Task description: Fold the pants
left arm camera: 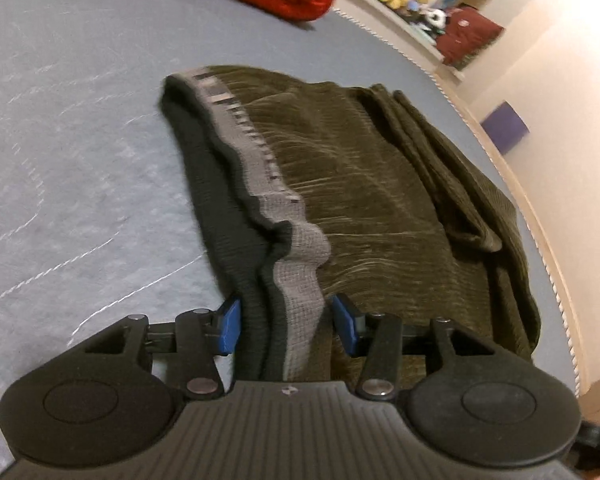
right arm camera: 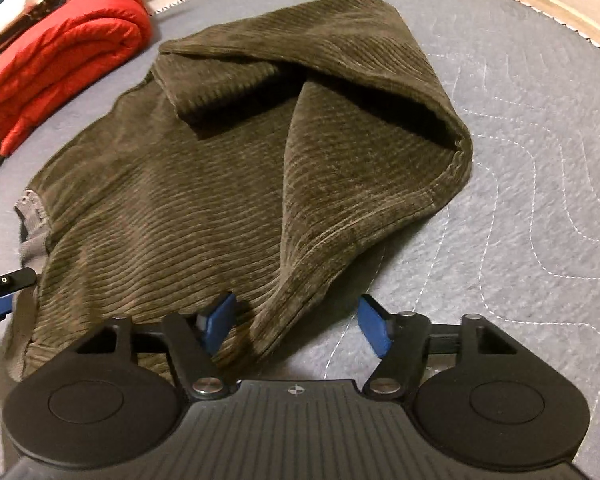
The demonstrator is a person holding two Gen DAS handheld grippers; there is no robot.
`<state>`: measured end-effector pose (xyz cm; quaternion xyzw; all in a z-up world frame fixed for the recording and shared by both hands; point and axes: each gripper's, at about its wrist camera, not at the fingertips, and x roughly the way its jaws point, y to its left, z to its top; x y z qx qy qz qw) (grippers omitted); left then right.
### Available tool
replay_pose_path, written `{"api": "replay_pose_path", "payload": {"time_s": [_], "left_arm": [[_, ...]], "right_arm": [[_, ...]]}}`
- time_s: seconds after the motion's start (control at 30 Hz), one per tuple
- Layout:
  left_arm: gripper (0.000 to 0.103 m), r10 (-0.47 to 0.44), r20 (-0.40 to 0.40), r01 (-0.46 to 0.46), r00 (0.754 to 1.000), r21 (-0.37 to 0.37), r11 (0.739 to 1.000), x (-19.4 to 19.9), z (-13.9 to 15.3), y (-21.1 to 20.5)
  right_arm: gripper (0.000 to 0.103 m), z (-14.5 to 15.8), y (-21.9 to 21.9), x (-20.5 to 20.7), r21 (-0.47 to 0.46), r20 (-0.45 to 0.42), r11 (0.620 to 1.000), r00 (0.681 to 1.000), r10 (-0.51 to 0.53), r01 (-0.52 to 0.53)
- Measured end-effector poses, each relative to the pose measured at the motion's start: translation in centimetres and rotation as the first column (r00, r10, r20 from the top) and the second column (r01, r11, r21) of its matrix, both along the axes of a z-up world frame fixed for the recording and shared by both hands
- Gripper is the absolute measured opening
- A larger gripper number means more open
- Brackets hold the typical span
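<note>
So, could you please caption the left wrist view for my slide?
Left gripper straddling the grey waistband of olive corduroy pants on a quilted grey mat.

Left wrist view is looking steeply down along its fingers, close over the waistband end of the pants (left arm camera: 340, 168). Right wrist view is looking down close over a leg fold. Both are sharing the pants, grey quilted pad (right arm camera: 520, 160) and red bundle (right arm camera: 60, 60).

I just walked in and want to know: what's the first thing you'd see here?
The olive corduroy pants heaped in the middle of the grey quilted bed cover. Their grey waistband runs between the blue fingers of the left gripper. A bright red folded blanket lies at the cover's far edge.
</note>
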<state>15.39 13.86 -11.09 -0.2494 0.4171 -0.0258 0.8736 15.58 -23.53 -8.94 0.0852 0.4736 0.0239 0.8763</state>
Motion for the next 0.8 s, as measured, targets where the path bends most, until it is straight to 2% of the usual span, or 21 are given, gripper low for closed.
{"api": "replay_pose_path", "payload": {"time_s": [0.07,0.1,0.17,0.23,0.37,0.43,0.5,0.57,0.7,0.77,0.8], "left_arm": [[0.05,-0.017,0.008,0.017,1.0,0.048,0.999,0.2,0.0,-0.8],[0.045,-0.023,0.01,0.022,1.0,0.069,0.997,0.2,0.0,-1.0],[0.03,-0.033,0.013,0.031,0.999,0.098,0.995,0.4,0.3,-1.1],[0.021,-0.028,0.03,0.026,0.999,0.065,0.998,0.1,0.8,-0.3],[0.017,-0.046,0.108,0.036,0.993,0.093,0.995,-1.5,3.3,0.2],[0.016,-0.043,0.136,0.029,0.99,0.103,0.994,-2.7,4.7,0.6],[0.015,-0.049,0.145,0.031,0.988,0.125,0.992,-4.0,6.1,1.2],[0.015,-0.052,0.147,0.033,0.988,0.134,0.99,-5.6,7.1,2.3],[0.015,-0.047,0.124,0.027,0.991,0.159,0.987,-10.0,8.5,5.2],[0.015,-0.023,0.088,0.009,0.996,0.164,0.986,-12.8,8.8,7.1],[0.015,-0.011,0.059,0.001,0.998,0.166,0.986,-14.3,8.9,8.1]], "right_arm": [[0.039,0.1,0.2,0.1,-0.03,0.033,1.0,0.999,0.007,-0.006],[0.025,0.3,0.2,0.1,-0.017,0.04,1.0,0.999,0.016,-0.016],[0.02,0.6,-0.1,0.1,0.008,0.054,1.0,0.998,0.022,-0.023],[0.017,0.9,-0.2,0.1,0.012,0.063,0.999,0.997,0.033,-0.034],[0.012,1.9,-0.1,-0.7,0.01,0.118,0.996,0.989,0.09,-0.092],[0.012,2.7,0.5,-1.3,-0.012,0.156,0.986,0.973,0.168,-0.168],[0.012,3.3,2.0,-2.3,-0.069,0.185,0.951,0.933,0.308,-0.3],[0.011,3.8,3.5,-4.1,-0.13,0.224,0.904,0.876,0.427,-0.407],[0.01,4.6,5.2,-7.0,-0.14,0.24,0.824,0.788,0.567,-0.55],[0.01,5.4,6.2,-9.0,-0.138,0.25,0.753,0.713,0.655,-0.644],[0.01,5.8,6.9,-10.2,-0.142,0.248,0.696,0.655,0.714,-0.704]]}}
